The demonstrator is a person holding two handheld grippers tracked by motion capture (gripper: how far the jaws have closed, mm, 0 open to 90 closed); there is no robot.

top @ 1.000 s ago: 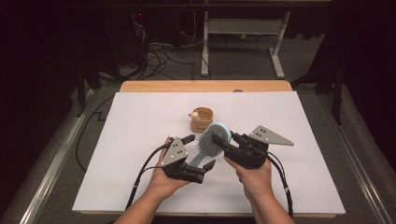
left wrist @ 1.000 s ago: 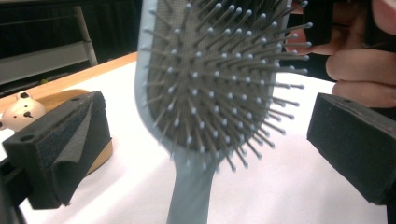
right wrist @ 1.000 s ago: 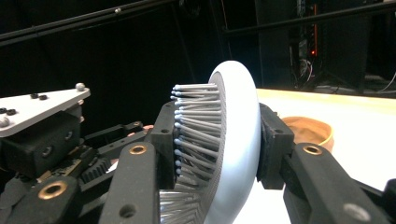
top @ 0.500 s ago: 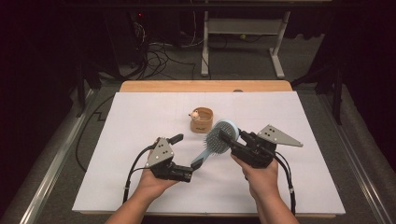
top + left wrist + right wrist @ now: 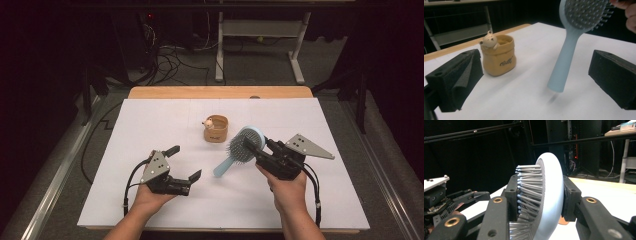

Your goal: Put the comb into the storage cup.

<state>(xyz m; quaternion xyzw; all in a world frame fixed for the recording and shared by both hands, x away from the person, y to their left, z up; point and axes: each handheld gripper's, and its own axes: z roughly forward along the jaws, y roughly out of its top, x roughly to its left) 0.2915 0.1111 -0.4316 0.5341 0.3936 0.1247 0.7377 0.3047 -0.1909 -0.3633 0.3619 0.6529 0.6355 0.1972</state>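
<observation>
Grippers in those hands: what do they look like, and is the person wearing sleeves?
Both are black. The left gripper and the right gripper each carry a grey three-cornered plate on top and trail a black cable. The left one's jaws end in blocky black foam pads. The right one's arms show brass-coloured rivets. The forearms are bare: no sleeves or gloves.

A small tan pouch-shaped cup (image 5: 498,58) with a bear figure on its rim carries dark cursive lettering on its front, too blurred to read.

Dark room, grey floor (image 5: 60,165), tangled cables (image 5: 170,57), white desk frame (image 5: 260,35)
</observation>
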